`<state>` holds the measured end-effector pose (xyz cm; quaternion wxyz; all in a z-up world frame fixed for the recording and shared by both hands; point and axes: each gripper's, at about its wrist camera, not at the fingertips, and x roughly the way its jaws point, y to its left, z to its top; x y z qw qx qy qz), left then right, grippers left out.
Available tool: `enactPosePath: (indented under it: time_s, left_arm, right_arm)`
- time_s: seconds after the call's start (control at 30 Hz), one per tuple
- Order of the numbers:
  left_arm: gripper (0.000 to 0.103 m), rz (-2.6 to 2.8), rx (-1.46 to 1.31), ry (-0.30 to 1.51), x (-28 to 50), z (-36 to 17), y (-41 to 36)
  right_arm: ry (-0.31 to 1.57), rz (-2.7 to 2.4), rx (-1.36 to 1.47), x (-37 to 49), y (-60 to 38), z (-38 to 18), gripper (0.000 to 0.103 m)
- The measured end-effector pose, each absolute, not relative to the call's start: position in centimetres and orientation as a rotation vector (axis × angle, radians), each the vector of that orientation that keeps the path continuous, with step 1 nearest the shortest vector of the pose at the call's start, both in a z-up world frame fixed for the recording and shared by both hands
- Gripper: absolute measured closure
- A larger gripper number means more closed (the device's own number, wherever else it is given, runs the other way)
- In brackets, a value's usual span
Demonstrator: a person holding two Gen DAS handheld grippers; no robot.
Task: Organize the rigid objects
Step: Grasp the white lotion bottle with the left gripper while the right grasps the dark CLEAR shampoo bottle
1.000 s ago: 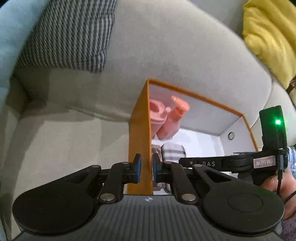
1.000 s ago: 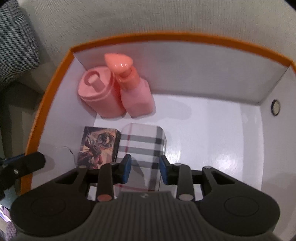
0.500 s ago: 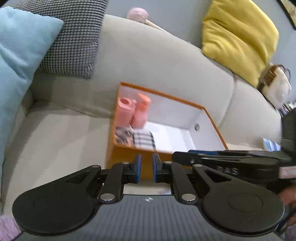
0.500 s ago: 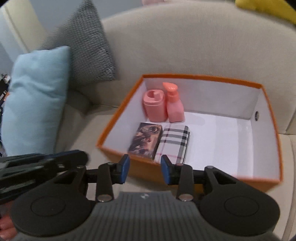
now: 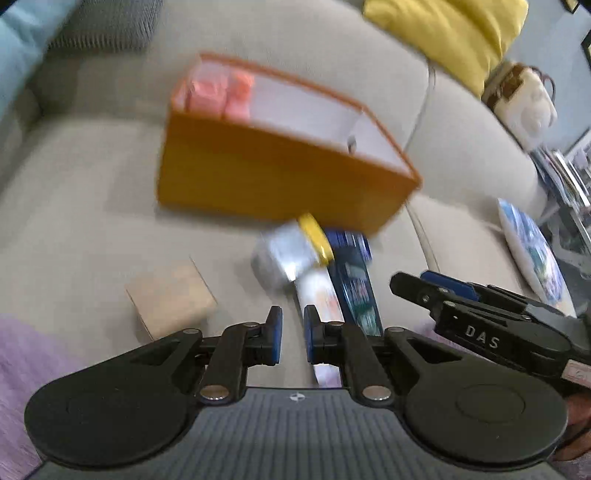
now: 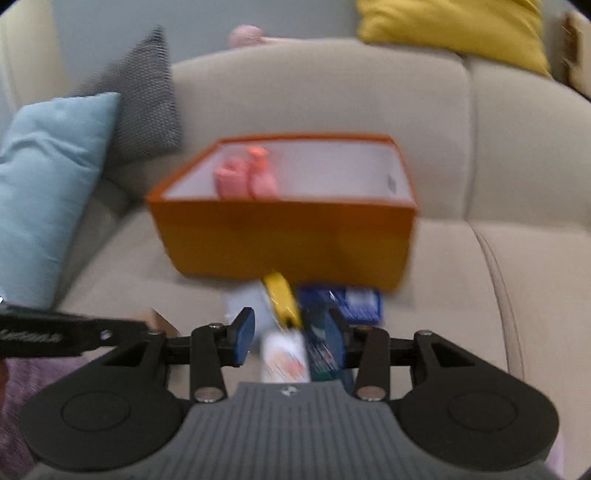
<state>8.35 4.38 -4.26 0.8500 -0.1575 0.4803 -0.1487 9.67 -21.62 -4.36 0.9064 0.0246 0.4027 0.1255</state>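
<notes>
Orange card makes up the box [image 6: 284, 240], a rectangular carton with white inner walls, standing on the beige woven seat of the sofa [image 6: 461, 280]. Two pink plastic bottles [image 6: 245, 177] stand side by side in its far left corner; blur hides whatever else is inside. Just in front of the box lie four loose things, close together: a silver-grey rounded pack [image 5: 284, 254], a glossy yellow piece [image 5: 314, 238] leaning on it, a long dark blue printed carton [image 5: 354, 284] and a white tube [image 5: 319, 302] beside that. One plain tan cardboard box [image 5: 170, 299] sits apart to the left. Three cushions show: one smooth pale blue [image 6: 44, 177], one grey with a fine check [image 6: 144, 103], one yellow [image 6: 454, 26].

Left gripper [image 5: 292, 336]: fingers pressed nearly together, nothing between them. Right gripper [image 6: 290, 334]: fingers spread and empty, having just been widening above the loose things.
</notes>
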Motion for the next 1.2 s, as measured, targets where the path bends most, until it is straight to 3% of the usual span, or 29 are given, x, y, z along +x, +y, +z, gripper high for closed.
enactPosePath:
  time_s: [0.23, 0.4, 0.5, 0.67, 0.8, 0.87, 1.2]
  left_arm:
    - [0.090, -0.355, -0.346, 1.022, 8.9, -6.0, 3.0]
    - [0.090, -0.358, -0.372, 1.019, 10.4, -7.7, 1.4]
    - [0.076, -0.322, -0.367, 1.049, 11.3, -9.4, 0.5]
    - [0.065, -0.300, -0.410, 1.061, 12.4, -11.2, -0.2]
    - [0.064, -0.299, -0.412, 1.102, 13.0, -12.7, -0.7]
    - [0.059, -0.319, -0.424, 1.109, 13.1, -13.3, -0.9]
    - [0.060, -0.368, -0.431, 1.098, 13.3, -14.1, -0.7]
  right_arm:
    - [0.945, 0.207, 0.164, 9.6, -24.0, -8.3, 0.061]
    - [0.964, 0.182, 0.269, 10.4, -25.2, -9.8, 0.068]
    - [0.967, 0.188, 0.291, 10.6, -25.4, -10.1, 0.068]
    - [0.977, 0.194, 0.355, 11.7, -26.0, -10.7, 0.068]
    - [0.954, 0.170, 0.428, 12.4, -26.8, -11.3, 0.072]
    - [0.954, 0.168, 0.469, 12.9, -27.3, -11.7, 0.072]
    - [0.991, 0.173, 0.467, 14.7, -26.3, -13.1, 0.067]
